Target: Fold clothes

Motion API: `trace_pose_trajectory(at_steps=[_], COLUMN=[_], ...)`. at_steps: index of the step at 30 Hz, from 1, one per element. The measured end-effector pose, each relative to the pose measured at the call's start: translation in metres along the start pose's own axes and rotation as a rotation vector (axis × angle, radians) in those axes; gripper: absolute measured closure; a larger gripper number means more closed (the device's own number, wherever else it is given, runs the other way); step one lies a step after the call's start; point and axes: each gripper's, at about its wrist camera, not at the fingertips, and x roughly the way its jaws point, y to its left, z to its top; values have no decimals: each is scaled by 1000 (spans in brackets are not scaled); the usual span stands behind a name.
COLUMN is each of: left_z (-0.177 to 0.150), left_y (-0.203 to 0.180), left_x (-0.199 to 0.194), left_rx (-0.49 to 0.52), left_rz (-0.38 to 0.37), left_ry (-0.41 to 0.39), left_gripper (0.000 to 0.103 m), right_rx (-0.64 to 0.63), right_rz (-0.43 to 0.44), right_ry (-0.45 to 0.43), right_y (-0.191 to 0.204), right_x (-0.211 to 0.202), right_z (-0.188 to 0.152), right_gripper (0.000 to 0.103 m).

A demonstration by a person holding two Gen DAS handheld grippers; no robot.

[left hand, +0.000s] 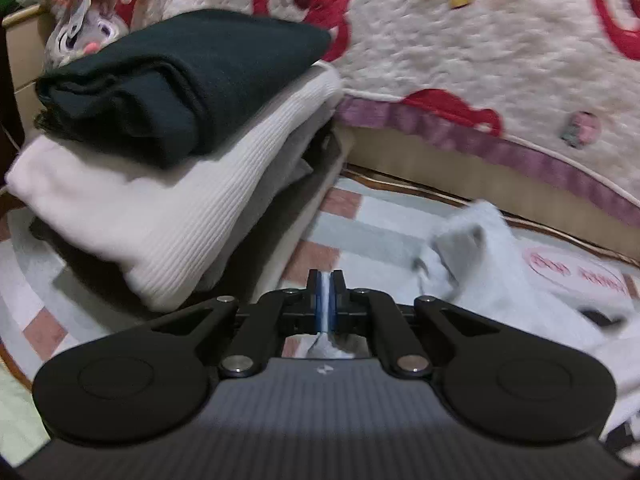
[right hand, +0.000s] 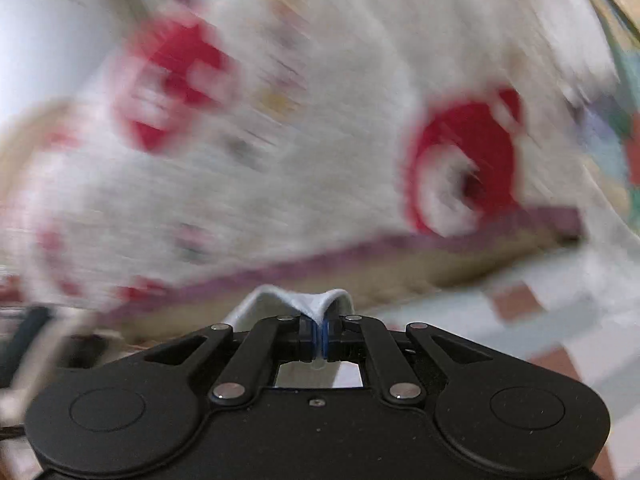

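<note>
A: Left gripper [left hand: 327,280] nearest, clamped tight on a strip of white garment [left hand: 480,256]; the rest trailing off toward the right edge of the checked mat [left hand: 340,224].
B: Right gripper [right hand: 319,322] likewise pinched shut on a pale fold of it.
A: Beside the left one, a stack [left hand: 168,184]: dark cloth [left hand: 180,80] on top, ribbed white beneath, more under that. Plush toy [left hand: 80,20] behind, half hidden.
B: Fluffy blanket [left hand: 480,40] with red prints along the mat's far edge. Right view badly smeared; little else legible.
</note>
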Motion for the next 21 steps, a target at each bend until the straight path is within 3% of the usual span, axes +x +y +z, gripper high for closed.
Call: trace_pose_trajectory(at_steps=[1,2,6,9,13,17,21], left_z=[0,-1,-22,-36,-52,-60,-64], left_y=[-4,-8,-17,-9,-1,-1,-5], left_x=[11,21,42,48,49,49,51], left_rx=[4,13,54,21,15,-16,-28], left_rz=[9,19,51,50,44,28,-3], left_ry=[20,38,79,128,154,177,200], left_gripper=[100,100,100,100,100,100,99], right_rx=[24,42,66,95,186,104,-12], right_rz=[-77,-88,-63,5,53,148,149], right_ry=[46,82,132,107,133,96,122], right_y=[-9,-17,-35,-49,-60,-44,-27], right_x=[25,41,60,48,40,39,52], right_z=[-4,-12,-56,-92,-100,-89,-98], right_gripper=[97,96,87,63,60,60,61])
